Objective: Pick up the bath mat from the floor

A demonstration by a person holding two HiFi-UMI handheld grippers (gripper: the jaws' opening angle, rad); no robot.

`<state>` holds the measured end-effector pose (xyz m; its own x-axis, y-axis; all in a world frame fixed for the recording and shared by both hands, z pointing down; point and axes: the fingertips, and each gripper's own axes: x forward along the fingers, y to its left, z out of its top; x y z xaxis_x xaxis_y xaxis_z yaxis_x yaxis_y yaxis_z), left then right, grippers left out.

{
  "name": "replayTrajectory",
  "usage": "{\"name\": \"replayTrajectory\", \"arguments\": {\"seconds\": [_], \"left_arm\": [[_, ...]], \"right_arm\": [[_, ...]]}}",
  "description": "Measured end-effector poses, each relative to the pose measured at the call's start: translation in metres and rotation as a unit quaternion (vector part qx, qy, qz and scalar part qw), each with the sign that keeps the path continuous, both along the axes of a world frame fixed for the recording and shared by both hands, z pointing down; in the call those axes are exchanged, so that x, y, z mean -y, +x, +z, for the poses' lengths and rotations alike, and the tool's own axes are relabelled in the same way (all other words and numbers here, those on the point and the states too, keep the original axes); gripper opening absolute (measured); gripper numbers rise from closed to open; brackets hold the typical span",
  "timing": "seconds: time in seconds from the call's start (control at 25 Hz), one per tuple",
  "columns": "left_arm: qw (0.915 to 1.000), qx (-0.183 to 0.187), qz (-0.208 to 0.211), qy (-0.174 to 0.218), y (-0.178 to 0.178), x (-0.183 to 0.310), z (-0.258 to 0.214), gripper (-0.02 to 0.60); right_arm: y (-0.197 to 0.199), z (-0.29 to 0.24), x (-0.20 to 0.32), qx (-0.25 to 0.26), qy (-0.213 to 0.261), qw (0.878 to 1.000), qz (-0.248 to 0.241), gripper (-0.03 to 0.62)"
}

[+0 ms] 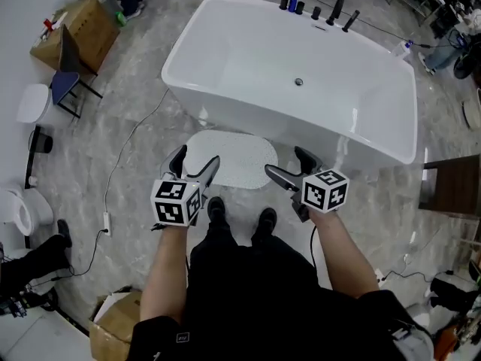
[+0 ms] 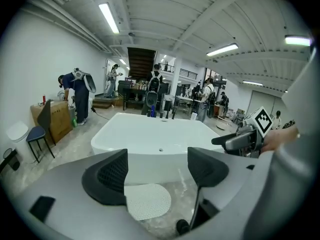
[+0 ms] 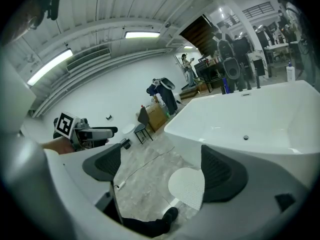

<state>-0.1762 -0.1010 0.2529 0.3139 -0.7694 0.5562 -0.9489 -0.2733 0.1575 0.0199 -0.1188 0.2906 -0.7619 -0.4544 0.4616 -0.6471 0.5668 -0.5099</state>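
A white, rounded bath mat (image 1: pixel 230 156) lies flat on the marble floor right against the front of the bathtub (image 1: pixel 248 59), just ahead of the person's black shoes. It shows low in the left gripper view (image 2: pixel 147 201) and in the right gripper view (image 3: pixel 187 186). My left gripper (image 1: pixel 194 165) hovers over the mat's left end, jaws apart with nothing between them. My right gripper (image 1: pixel 288 167) hangs over the mat's right end, also open and empty. Both are above the mat, not touching it.
The white tub has black taps and bottles (image 1: pixel 316 10) on its far rim. A white cable (image 1: pixel 128 145) with a plug strip runs over the floor at left. Cardboard box (image 1: pixel 79 32), folding chair (image 1: pixel 68 81) and toilet (image 1: pixel 19 210) stand left; a dark wooden piece (image 1: pixel 455 186) right.
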Motion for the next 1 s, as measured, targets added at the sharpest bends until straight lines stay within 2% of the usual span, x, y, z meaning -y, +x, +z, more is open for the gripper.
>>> {"name": "replayTrajectory", "arguments": {"seconds": [0.2,0.44,0.52,0.64,0.72,1.0], "left_arm": [[0.9988,-0.017,0.043,-0.016,-0.016,0.007,0.026,0.391],[0.9935,-0.031,0.102,-0.040,-0.051,0.015,0.055,0.393],[0.9918,-0.038,0.117,-0.034,-0.060,0.017,0.057,0.393],[0.9912,-0.060,0.117,-0.016,-0.072,0.022,0.058,0.396],[0.9904,-0.068,0.118,-0.024,-0.077,0.024,0.069,0.402],[0.9862,-0.087,0.089,-0.109,-0.098,0.021,0.146,0.422]], "right_arm": [[-0.021,0.009,-0.004,-0.036,-0.006,0.999,0.033,0.515],[-0.080,0.030,-0.005,-0.063,-0.021,0.996,0.065,0.515],[-0.099,0.037,-0.009,-0.069,-0.025,0.995,0.063,0.515],[-0.116,0.051,-0.015,-0.079,-0.041,0.994,0.058,0.515],[-0.121,0.062,-0.017,-0.085,-0.054,0.993,0.062,0.515],[-0.128,0.119,-0.033,-0.093,-0.097,0.989,0.066,0.515]]}}
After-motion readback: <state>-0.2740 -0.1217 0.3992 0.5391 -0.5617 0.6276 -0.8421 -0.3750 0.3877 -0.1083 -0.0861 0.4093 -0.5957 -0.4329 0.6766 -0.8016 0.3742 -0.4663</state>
